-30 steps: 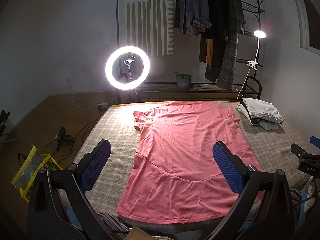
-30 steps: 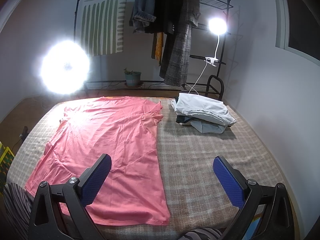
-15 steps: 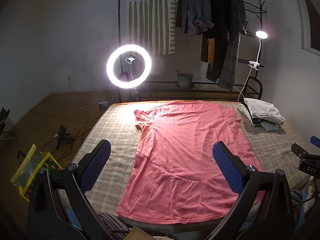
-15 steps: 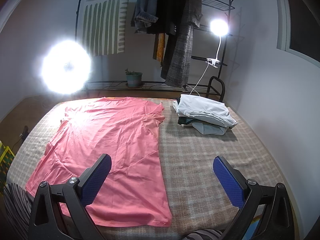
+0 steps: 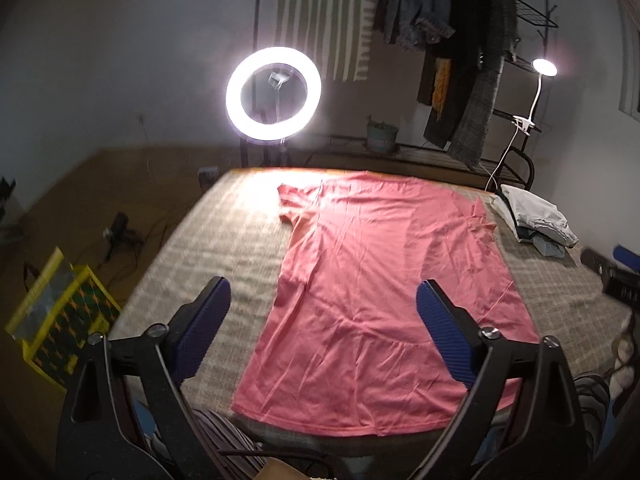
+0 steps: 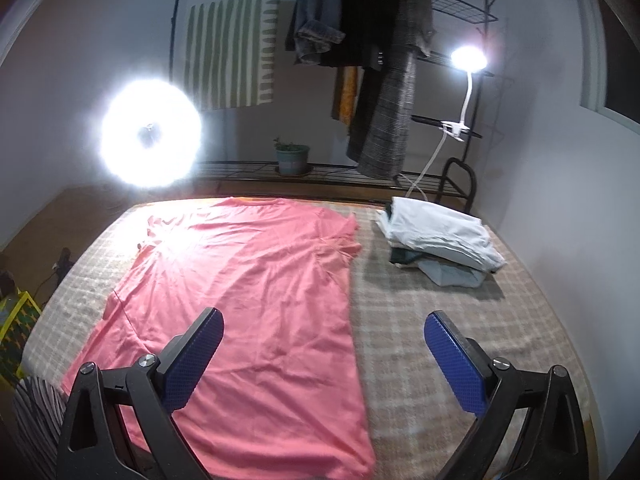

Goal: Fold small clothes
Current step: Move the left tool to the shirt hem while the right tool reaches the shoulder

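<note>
The left gripper (image 5: 322,320) has its jaws wide but they are closing a little, with nothing between them except air above the cloth; the right gripper (image 6: 324,354) stands wide and empty too. To do this step well, I think each gripper should come down on one bottom corner of the pink T-shirt (image 5: 384,288) and pinch only the shirt, not the checked blanket (image 6: 440,320) under it. The T-shirt lies flat, hem toward the grippers: under the left gripper's right finger (image 5: 444,336), and under the right gripper's left finger (image 6: 192,360). The stack of folded clothes (image 6: 440,240) sits well apart, far right.
</note>
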